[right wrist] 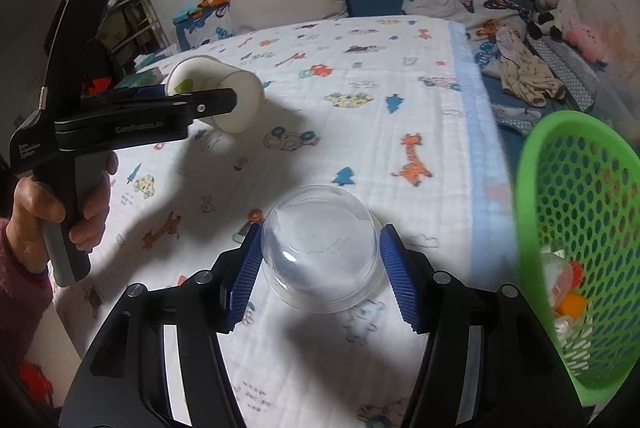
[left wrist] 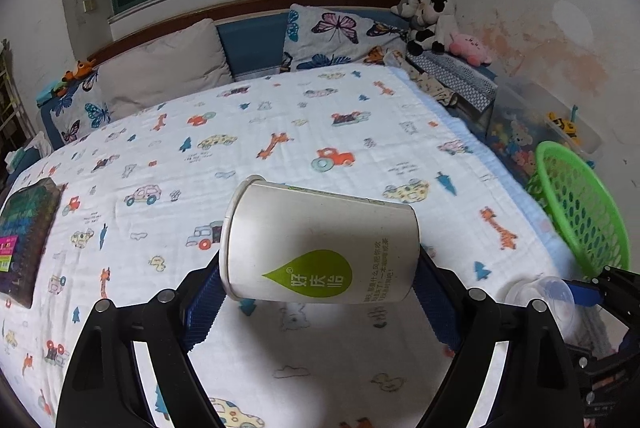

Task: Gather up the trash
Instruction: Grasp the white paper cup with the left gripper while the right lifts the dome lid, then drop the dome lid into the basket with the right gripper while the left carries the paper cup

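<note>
A white paper cup with a green leaf logo lies sideways between the blue pads of my left gripper, which is shut on it above the bed. The right wrist view shows the same cup in the left gripper, with a hand on the handle. My right gripper is shut on a clear plastic dome lid, held just over the blanket near the bed's right edge. The left wrist view shows that lid at lower right. A green mesh basket holding some trash stands to the right of it.
The bed carries a white blanket with cartoon prints, and pillows along the headboard. Plush toys and crumpled clothes lie at the far right. A dark packet lies on the blanket's left side. The green basket stands beside a clear toy box.
</note>
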